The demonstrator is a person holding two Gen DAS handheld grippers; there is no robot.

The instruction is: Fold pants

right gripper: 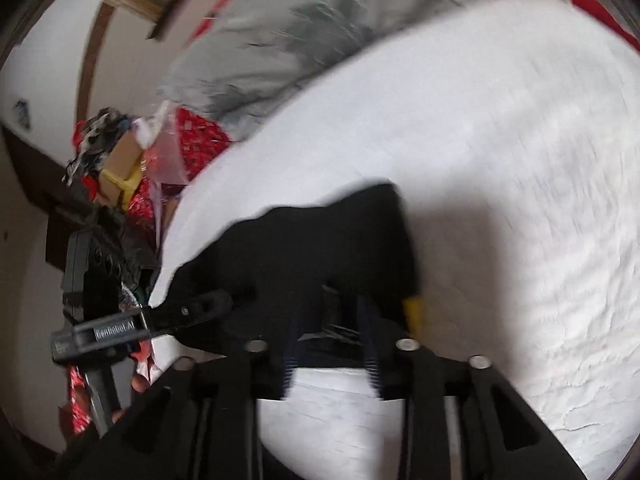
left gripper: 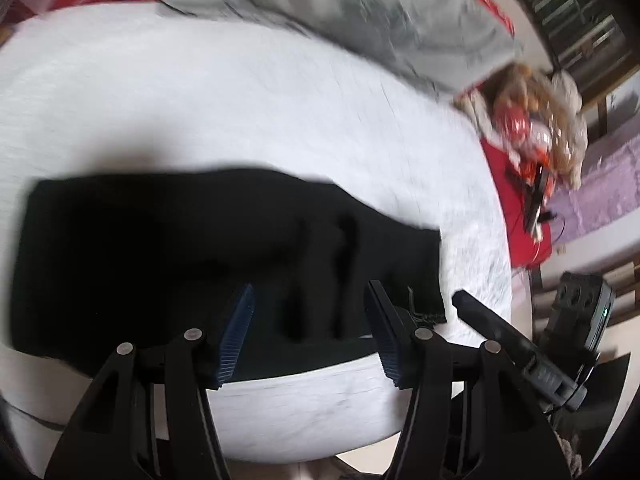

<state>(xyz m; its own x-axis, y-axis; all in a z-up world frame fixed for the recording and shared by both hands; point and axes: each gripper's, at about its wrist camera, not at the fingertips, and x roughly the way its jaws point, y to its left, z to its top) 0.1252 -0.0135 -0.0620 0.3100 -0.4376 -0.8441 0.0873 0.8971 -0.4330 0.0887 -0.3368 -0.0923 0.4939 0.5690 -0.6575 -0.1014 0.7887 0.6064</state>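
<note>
Two blue ribbed fingers (left gripper: 240, 320) of the left gripper (left gripper: 310, 330) stand wide apart, released, with nothing between them. They hover low over the near edge of the black cloth pants (left gripper: 192, 248), and I cannot tell if the tips touch the cloth. This gripper points forward and a little downward.

The right gripper (right gripper: 330, 332) is seen in its own view with its two dark ribbed fingers (right gripper: 370, 344) closer together, and black cloth of the pants (right gripper: 320, 240) lies between and around them. The picture is blurred there, so I cannot tell if they really pinch the cloth. In the left wrist view the right gripper (left gripper: 500, 332) comes in from the right side, with one long finger reaching toward the corner of the pants.

The pants lie as a folded dark rectangle, mostly flat, near the front edge of the white textured bed cover (left gripper: 240, 100). Behind it lies a crumpled grey blanket (left gripper: 380, 12). At the right of the bed, on a red cloth (left gripper: 516, 208), sits a brown plush toy (left gripper: 532, 120).
</note>
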